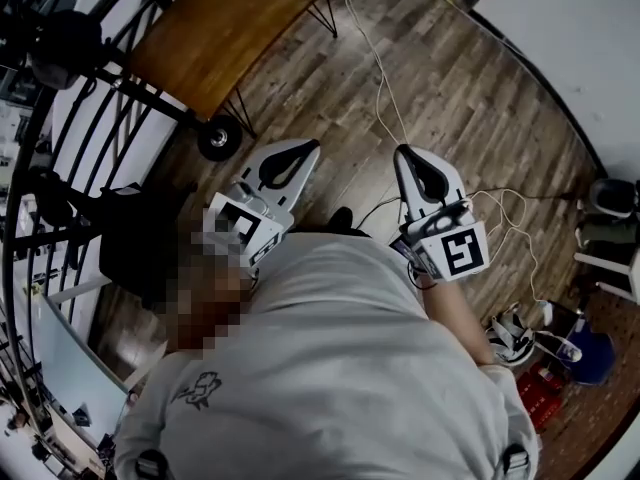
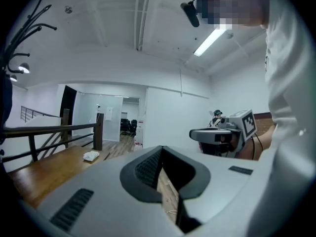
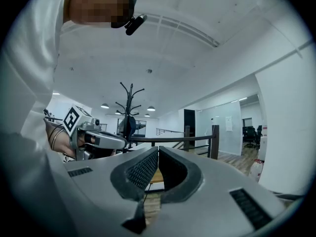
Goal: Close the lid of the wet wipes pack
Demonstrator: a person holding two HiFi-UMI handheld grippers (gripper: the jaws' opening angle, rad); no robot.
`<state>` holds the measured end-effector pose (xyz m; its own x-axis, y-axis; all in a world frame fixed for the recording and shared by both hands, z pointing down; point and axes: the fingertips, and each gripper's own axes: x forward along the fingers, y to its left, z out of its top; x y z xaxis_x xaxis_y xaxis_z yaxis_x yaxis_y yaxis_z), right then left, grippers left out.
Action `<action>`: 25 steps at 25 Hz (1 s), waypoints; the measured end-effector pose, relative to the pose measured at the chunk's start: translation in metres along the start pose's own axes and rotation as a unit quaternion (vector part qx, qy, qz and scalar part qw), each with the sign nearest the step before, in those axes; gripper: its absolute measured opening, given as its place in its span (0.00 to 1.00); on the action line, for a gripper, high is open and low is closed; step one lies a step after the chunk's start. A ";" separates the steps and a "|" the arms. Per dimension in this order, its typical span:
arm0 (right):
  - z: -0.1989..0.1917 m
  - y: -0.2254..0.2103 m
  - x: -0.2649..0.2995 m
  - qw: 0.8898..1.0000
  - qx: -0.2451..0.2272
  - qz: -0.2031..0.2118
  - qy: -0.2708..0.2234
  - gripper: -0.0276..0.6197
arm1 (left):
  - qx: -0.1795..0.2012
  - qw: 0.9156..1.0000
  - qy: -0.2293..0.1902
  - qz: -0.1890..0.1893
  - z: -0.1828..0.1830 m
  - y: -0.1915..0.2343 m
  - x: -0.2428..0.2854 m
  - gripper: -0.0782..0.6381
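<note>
The wet wipes pack is not surely made out; a small pale thing [image 2: 91, 156] lying on the wooden table [image 2: 39, 174], well apart from both grippers, may be it. Such a pack is judged light and soft, its stiffer hinged lid best pressed at the free edge. The left gripper [image 2: 161, 148] and right gripper [image 3: 158, 148] are clenched on nothing.
</note>
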<state>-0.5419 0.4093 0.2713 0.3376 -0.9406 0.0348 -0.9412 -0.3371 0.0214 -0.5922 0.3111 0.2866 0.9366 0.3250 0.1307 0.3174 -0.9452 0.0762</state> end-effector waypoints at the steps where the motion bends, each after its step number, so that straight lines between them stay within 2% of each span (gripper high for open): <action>1: -0.001 -0.010 0.000 1.000 0.000 -0.001 0.002 0.09 | -0.005 1.000 -0.002 0.002 0.002 0.002 0.007 0.13; 5: -0.012 -0.041 0.003 1.000 0.011 0.002 0.013 0.09 | -0.004 1.000 -0.005 0.000 0.009 0.008 0.033 0.13; 13: -0.020 -0.067 0.031 0.999 0.024 -0.010 0.019 0.09 | -0.005 1.000 -0.011 -0.008 0.015 0.042 0.067 0.13; 16: -0.021 -0.076 0.043 1.000 0.014 -0.016 0.023 0.09 | -0.006 1.000 -0.010 -0.011 0.015 0.058 0.078 0.13; 19: -0.028 -0.084 0.063 0.999 0.008 -0.013 0.032 0.09 | -0.007 1.000 -0.005 -0.013 0.012 0.077 0.088 0.13; 25: -0.021 -0.099 0.126 1.000 0.018 -0.021 0.014 0.09 | 0.003 1.000 -0.008 -0.022 0.016 0.133 0.110 0.13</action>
<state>-0.4061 0.3251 0.2949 0.3772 -0.9240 0.0628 -0.9255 -0.3786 -0.0124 -0.4450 0.2204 0.2953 0.9239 0.3657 0.1125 0.3589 -0.9302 0.0764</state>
